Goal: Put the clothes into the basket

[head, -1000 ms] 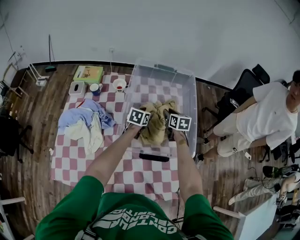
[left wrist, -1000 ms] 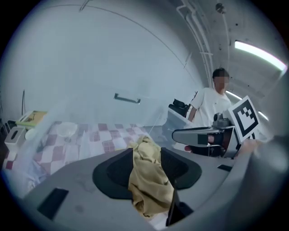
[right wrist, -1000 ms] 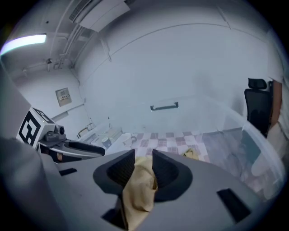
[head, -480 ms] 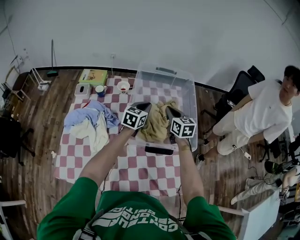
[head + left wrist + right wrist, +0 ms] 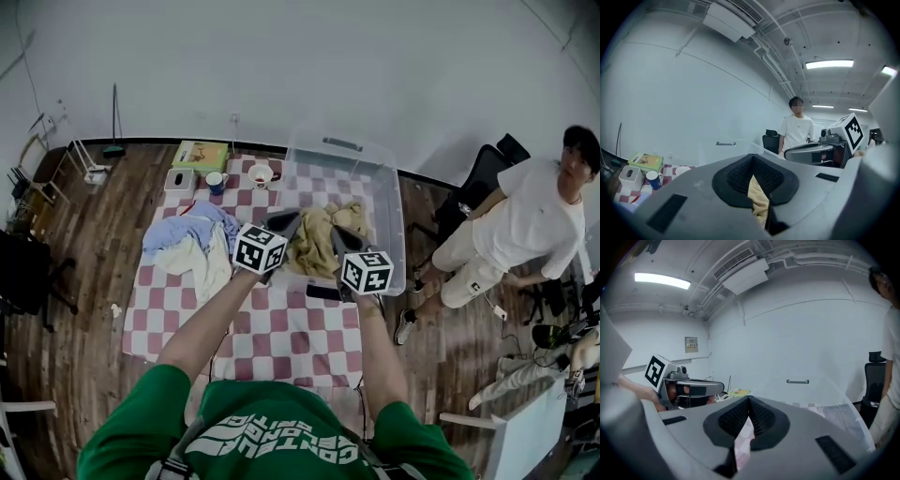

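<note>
Head view: a person in a green top holds the left tongs point(image 5: 281, 221) and right tongs point(image 5: 341, 240) raised over the near edge of a clear basket point(image 5: 342, 145). The basket stands on a bench point(image 5: 150, 309) under a checked cloth point(image 5: 291, 328). A tan garment point(image 5: 319, 246) lies inside the basket, its near part hidden behind both tools. A pile of clothes point(image 5: 192, 246), blue and cream, sits on the bench left of the basket, apart from the tongs. Open cloth runs from the basket to the bench's near edge. A second person point(image 5: 525, 234) sits to the right, off the bench.

Left gripper view: the left tongs point(image 5: 753, 163) are closed, pad tips meeting. A narrow slit below the tips shows a strip of the tan garment point(image 5: 758, 199). The tool's grey body fills the lower frame and cuts off a mug point(image 5: 652, 178) at lower left. The right tongs point(image 5: 813, 152) reach in from the right.

Right gripper view: the right tongs point(image 5: 749, 401) are closed too, with only checked cloth point(image 5: 743, 444) visible through their slit. The left tongs point(image 5: 696, 390) show at left, the basket's clear wall point(image 5: 797, 381) ahead, and the second person point(image 5: 891, 348) is cut off at the right edge
</note>
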A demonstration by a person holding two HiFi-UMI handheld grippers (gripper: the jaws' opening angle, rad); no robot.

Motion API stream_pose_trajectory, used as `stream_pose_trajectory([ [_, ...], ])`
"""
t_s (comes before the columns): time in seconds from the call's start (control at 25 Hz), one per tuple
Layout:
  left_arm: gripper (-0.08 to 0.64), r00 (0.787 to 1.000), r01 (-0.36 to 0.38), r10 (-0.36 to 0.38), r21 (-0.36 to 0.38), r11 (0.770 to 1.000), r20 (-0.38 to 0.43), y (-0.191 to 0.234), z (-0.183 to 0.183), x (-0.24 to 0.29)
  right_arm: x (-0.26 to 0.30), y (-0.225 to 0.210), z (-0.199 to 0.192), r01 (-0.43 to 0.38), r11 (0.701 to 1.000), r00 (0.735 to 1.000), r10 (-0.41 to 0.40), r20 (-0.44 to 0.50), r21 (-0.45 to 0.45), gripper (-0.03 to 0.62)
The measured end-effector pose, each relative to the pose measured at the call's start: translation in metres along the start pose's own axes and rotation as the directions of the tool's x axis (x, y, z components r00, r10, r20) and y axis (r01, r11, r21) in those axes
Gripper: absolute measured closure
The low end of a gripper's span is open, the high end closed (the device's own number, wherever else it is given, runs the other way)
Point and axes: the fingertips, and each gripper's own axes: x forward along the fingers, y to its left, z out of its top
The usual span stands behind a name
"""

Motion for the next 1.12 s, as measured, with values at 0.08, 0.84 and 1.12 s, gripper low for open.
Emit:
stream_pose_trajectory([
  [0.08, 0.557, 1.0, 0.0, 0.0, 0.002, 1.0, 0.005, 0.001, 0.0, -0.007, 0.0, 0.005, 0.0, 0.001, 1.0, 1.0, -0.001, 0.002, 0.003, 0.584],
  [0.84, 0.557, 0.992, -0.121, 0.122, -0.025, 0.992, 0.044, 0.077, -0.016, -0.093, 0.048, 0.09, 0.011, -0.078, 0.996, 0.997, 0.078, -0.007, -0.039, 0.584],
  [1.12, 0.557, 0.966, -0.255, 0.257, -0.07, 0.964, 0.022, 0.146, -0.048, -0.158, 0.098, 0.161, 0.015, -0.171, 0.983, 0.985, 0.171, -0.021, -0.058, 0.584],
])
